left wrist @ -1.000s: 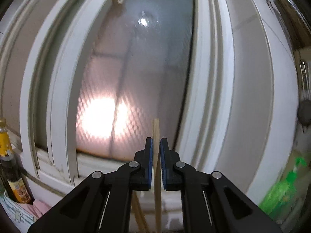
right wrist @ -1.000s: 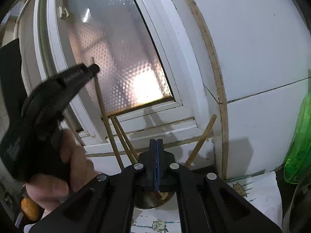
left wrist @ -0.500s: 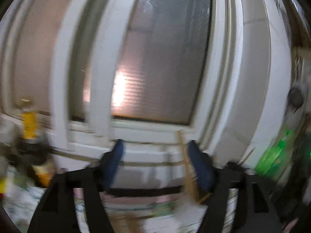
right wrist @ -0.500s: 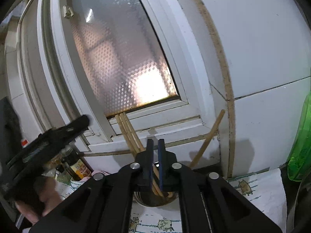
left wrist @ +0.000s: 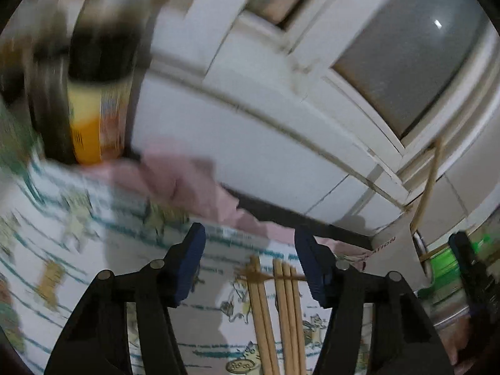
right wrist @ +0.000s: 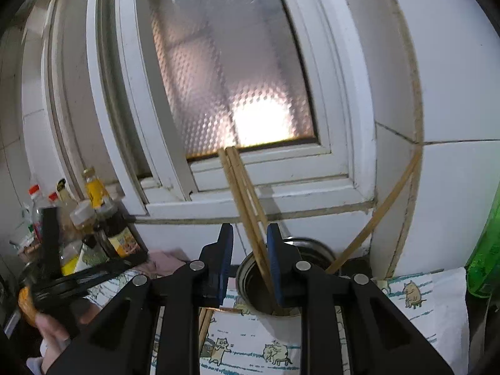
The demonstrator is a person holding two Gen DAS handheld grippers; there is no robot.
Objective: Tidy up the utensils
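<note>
Red letters ending in "TION" stand on a pale box edge (left wrist: pixel 387 245) beside the pink cloth in the left wrist view, while the print on the yellow bottle label (right wrist: pixel 125 243) and on the cat-patterned mat (right wrist: pixel 250 350) is too blurred or small to read.

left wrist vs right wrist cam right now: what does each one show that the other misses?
Only left wrist: loose chopsticks lying flat on the cat-print cloth, between the open left gripper, whose jaws have just been narrowing.

Only right wrist: the metal cup holding upright chopsticks, and the right gripper, jaws just opening around them.

Both: window frame, cloth, pink rag, yellow-label bottle.
</note>
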